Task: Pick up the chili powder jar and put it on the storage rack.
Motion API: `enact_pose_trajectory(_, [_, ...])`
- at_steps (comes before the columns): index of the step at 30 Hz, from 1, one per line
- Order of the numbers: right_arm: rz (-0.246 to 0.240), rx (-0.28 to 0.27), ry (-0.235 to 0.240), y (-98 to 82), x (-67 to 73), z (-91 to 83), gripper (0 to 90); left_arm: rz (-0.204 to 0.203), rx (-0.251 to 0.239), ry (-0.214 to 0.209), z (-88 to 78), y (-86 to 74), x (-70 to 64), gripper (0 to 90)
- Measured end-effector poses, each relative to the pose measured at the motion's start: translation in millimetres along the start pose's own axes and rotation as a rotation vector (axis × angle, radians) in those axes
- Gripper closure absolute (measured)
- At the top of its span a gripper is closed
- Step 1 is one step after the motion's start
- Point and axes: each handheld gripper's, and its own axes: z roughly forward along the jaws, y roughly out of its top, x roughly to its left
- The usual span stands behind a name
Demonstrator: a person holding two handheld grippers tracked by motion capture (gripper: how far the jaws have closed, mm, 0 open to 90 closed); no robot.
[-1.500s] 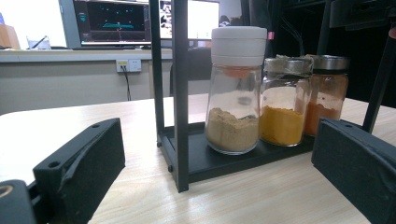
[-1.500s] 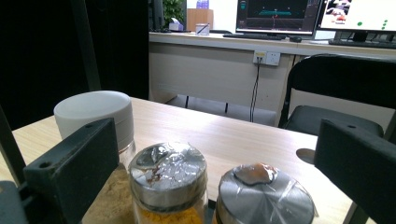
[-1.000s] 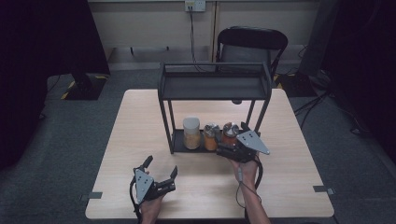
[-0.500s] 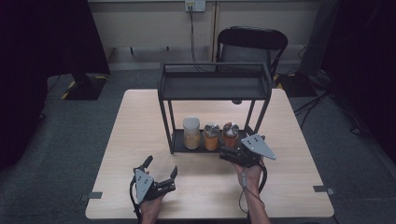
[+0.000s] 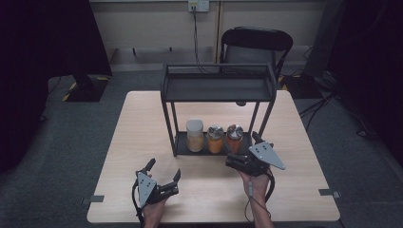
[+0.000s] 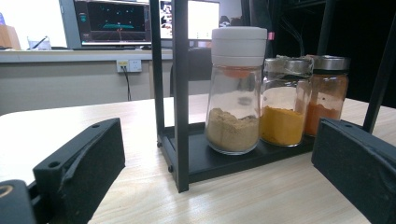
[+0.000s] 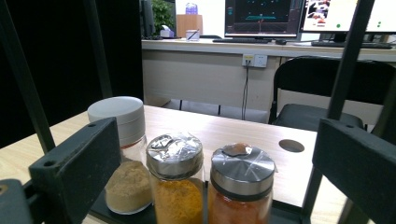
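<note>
- We are at a pale wooden table (image 5: 142, 123) in a dim room, with a black chair (image 5: 256, 42) and a wall socket behind it.
- Nearest us, the left gripper (image 5: 164, 175) rests low on the table's near edge, its jaws wide apart and empty; it lies just where it did a second ago.
- The right gripper (image 5: 243, 150) sits just in front of the black rack (image 5: 218, 88), jaws spread wide with nothing between them. A second ago it was up against the jars on the lower shelf; now it has drawn back towards us and stands apart from them.
- On the rack's lower shelf three spice jars stand upright in a close row: the white-capped jar (image 7: 122, 149) of tan powder, the yellow-powder jar (image 7: 176, 179) with a foil-covered metal lid, and the orange-powder jar (image 7: 240, 186), nearest the right gripper.
- We judge that the orange-powder jar has just been set down and released, so the placing on the shelf looks finished.
- The rack's upper shelf holds nothing that we can see.
</note>
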Motion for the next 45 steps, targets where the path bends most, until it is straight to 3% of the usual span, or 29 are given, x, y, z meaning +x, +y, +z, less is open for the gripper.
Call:
enact_pose_trajectory(8, [0.020, -0.013, -0.003, -5.7, -2.6, -9.4, 0.0, 0.000, 0.000, 0.000, 0.0, 0.1, 0.0, 2.1])
enact_pose_trajectory(12, [-0.001, 0.000, -0.029, -6.2, -0.1, -13.2, 0.0, 0.000, 0.000, 0.000, 0.0, 0.0, 0.0, 2.1])
enact_pose_trajectory(23, [0.010, -0.005, -0.065, -16.2, 2.8, -29.8, 0.0, 0.000, 0.001, 0.000, 0.0, 0.1, 0.0, 2.1])
enact_pose_trajectory(34, [-0.008, -0.041, -0.088, -38.4, 11.2, -44.3, 0.0, 0.000, 0.001, 0.001, 0.0, 0.2, -0.1, 2.1])
enact_pose_trajectory(40, [-0.016, -0.025, -0.129, -44.0, 15.8, -48.6, 0.0, 0.000, 0.001, 0.001, 0.1, 0.2, -0.2, 2.0])
enact_pose_trajectory(45, [-0.011, -0.024, -0.127, -54.5, 14.5, -50.3, 0.0, 0.000, 0.001, 0.001, 0.1, 0.3, -0.1, 2.1])
